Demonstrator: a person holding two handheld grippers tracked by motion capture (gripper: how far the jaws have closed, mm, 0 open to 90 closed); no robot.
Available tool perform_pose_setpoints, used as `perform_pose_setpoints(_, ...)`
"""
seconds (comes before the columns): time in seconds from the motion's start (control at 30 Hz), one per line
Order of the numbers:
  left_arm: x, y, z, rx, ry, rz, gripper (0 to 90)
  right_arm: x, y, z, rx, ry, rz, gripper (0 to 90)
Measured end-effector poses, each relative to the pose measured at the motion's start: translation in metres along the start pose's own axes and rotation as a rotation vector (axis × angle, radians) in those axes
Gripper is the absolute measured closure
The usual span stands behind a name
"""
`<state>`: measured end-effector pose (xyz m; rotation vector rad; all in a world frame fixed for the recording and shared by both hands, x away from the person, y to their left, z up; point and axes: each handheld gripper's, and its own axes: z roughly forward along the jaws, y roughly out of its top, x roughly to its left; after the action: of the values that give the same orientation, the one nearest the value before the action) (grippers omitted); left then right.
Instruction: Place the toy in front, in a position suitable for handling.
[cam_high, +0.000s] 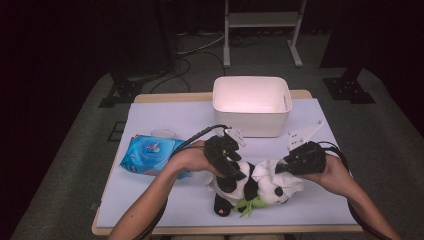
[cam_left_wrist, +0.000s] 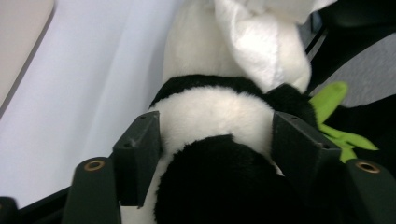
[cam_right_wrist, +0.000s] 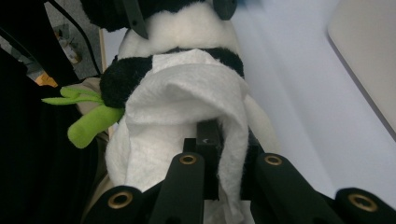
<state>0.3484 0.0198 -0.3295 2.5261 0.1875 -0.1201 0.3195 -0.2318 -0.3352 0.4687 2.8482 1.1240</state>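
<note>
The black-and-white plush panda toy (cam_high: 245, 186) lies on the white surface (cam_high: 165, 200). The left gripper (cam_high: 231, 167) has its jaws clamped around the panda's body. The right gripper (cam_high: 281, 168) pinches a white wipe cloth (cam_right_wrist: 187, 98) against the panda.

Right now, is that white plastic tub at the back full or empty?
Empty, as far as the high view shows: the white plastic tub reveals only bare pale inner walls and floor.

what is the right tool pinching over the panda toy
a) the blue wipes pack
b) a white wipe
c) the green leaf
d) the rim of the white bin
b: in the right gripper view the right tool has its jaws closed on a fold of the white wipe draped over the panda toy.
</note>
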Motion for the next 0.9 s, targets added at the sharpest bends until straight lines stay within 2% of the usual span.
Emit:
perform_pose_setpoints(0.2, 0.003, 0.002, 0.008, 0.025, -0.013, 0.001, 27.2, 0.0, 0.0, 0.001, -0.002, 0.008, 0.007, 84.6)
perform_pose_setpoints(0.4, 0.007, 0.004, 0.012, 0.037, -0.029, -0.004, 26.5, -0.001, 0.0, 0.002, 0.002, 0.008, 0.015, 84.6)
perform_pose_setpoints(0.5, 0.007, 0.004, 0.012, 0.043, -0.03, 0.003, 33.5, -0.002, 0.0, 0.003, 0.0, 0.008, 0.018, 84.6)
perform_pose_setpoints(0.57, 0.007, 0.004, 0.011, 0.043, -0.029, 0.013, 41.8, -0.003, 0.0, 0.002, -0.003, 0.006, 0.015, 84.5)
perform_pose_setpoints(0.67, 0.005, 0.006, 0.008, 0.031, -0.014, 0.047, 50.4, -0.006, -0.002, 0.0, -0.011, 0.006, 0.019, 84.6)
perform_pose_setpoints(0.9, 0.009, 0.012, 0.003, 0.021, 0.007, 0.063, 55.0, -0.014, -0.003, -0.008, -0.031, -0.009, 0.042, 84.6)
